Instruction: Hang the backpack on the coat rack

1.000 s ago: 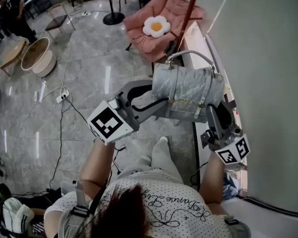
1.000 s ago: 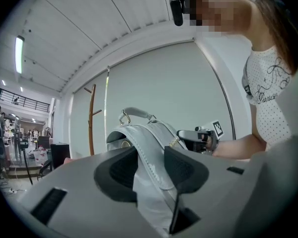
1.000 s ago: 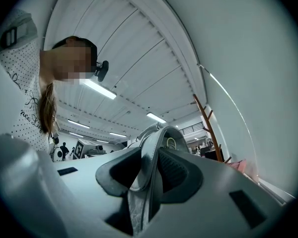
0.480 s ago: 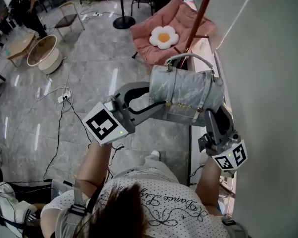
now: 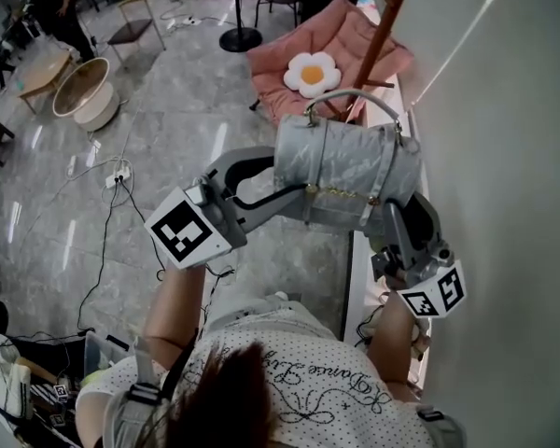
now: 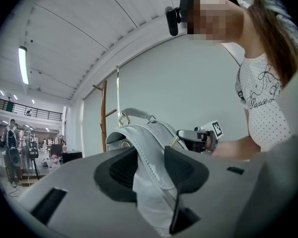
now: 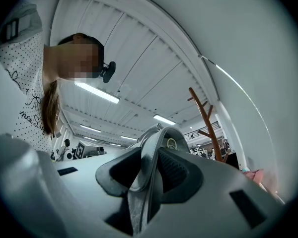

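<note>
A grey quilted backpack (image 5: 341, 171) hangs in the air between both grippers, its top handle (image 5: 355, 96) arching upward. My left gripper (image 5: 285, 194) is shut on a strap at the bag's left side; in the left gripper view the grey strap (image 6: 144, 148) is pinched between its pads. My right gripper (image 5: 397, 217) is shut on the bag's right side, and a folded strap (image 7: 151, 167) fills its jaws. The wooden coat rack (image 5: 387, 26) rises just beyond the bag, next to the wall. It also shows as a brown branched pole (image 6: 104, 118) and as the rack (image 7: 208, 128).
A white wall (image 5: 504, 157) runs close along the right. Behind the rack sits a pink chair (image 5: 355, 40) with a flower cushion (image 5: 313, 73). A lamp base (image 5: 240, 37), a round basin (image 5: 84, 101), floor cables (image 5: 117, 180) and a person (image 5: 56, 3) lie farther left.
Both grippers have carried the backpack forward toward the coat rack and a little higher. The rack and pink chair now sit closer in the head view.
</note>
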Demonstrator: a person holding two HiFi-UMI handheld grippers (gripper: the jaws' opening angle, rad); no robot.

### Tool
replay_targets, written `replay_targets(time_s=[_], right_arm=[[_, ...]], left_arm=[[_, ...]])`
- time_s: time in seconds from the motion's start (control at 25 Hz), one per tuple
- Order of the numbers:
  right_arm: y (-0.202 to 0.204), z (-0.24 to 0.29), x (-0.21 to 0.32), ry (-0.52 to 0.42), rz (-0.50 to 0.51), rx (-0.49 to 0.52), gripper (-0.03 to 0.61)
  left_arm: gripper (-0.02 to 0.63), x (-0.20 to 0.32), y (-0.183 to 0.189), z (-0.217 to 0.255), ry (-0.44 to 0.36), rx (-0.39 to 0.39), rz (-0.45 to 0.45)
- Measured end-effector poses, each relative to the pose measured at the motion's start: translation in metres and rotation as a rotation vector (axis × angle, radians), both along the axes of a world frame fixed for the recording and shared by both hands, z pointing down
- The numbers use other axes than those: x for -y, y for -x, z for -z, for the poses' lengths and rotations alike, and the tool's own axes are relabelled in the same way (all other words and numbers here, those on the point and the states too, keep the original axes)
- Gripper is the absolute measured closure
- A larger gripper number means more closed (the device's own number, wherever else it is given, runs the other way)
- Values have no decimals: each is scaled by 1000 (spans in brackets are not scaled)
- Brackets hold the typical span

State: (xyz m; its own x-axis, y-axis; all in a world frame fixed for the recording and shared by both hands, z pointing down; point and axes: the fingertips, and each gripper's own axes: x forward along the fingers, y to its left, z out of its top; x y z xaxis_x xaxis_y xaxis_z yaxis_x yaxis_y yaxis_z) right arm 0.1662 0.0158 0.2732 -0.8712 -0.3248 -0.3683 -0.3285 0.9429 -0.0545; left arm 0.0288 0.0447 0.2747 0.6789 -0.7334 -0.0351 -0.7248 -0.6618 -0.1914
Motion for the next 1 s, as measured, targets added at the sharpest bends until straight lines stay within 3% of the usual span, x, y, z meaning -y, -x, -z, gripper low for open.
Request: replay_targets(time_s=[0.32, 0.6, 1.0], right_arm=[[10, 0, 15, -14, -30, 6, 460], [57, 1, 103, -24, -130, 34, 459], [114, 3, 154, -47, -315, 42, 460]], left_arm=[[443, 19, 12, -1, -18, 3, -41], [443, 121, 60, 2, -38, 6, -160], [443, 199, 117, 5, -64, 14, -343]])
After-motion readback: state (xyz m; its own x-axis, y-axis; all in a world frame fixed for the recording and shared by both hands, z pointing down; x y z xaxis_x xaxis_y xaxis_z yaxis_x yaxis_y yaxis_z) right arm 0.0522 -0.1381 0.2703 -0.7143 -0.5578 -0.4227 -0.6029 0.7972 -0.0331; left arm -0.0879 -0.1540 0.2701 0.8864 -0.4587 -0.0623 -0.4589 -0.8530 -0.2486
